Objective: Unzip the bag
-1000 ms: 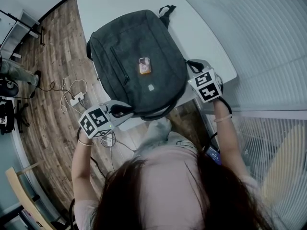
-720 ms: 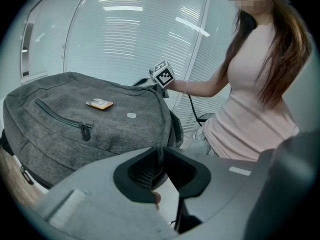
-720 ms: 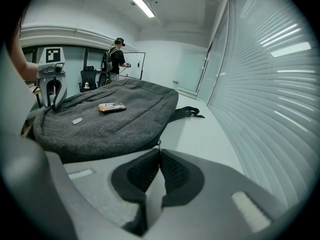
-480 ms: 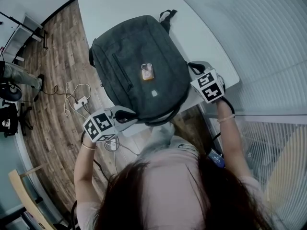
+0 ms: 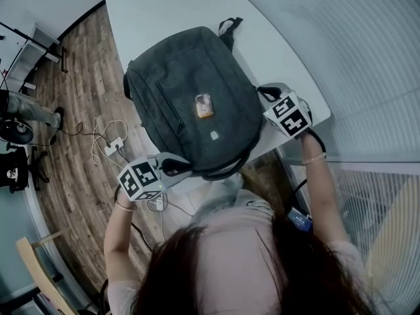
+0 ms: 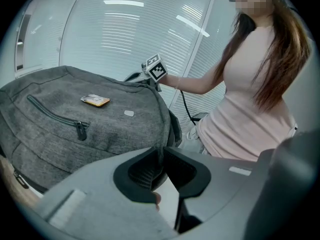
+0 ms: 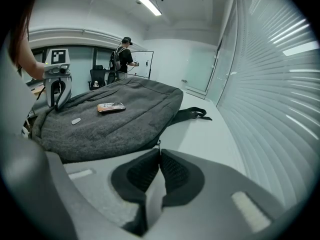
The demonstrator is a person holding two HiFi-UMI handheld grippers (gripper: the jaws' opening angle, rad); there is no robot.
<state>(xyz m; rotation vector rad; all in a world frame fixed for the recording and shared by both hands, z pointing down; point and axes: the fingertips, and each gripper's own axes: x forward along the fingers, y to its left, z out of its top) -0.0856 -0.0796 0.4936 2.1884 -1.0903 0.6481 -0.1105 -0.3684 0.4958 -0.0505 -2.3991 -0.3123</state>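
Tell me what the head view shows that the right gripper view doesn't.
Only the head view: the wood floor left of the table, with a power strip and cables lying on it.
Only the right gripper view: a ceiling light strip and a person standing far back in the room.
Both: the grey backpack lying flat on the white table, a small orange item on its front, and the black strap loop at its far end.

Cool, even light from a ceiling strip (image 7: 143, 0) at eleven o'clock; fisheye bending, dark corners, soft shadows.
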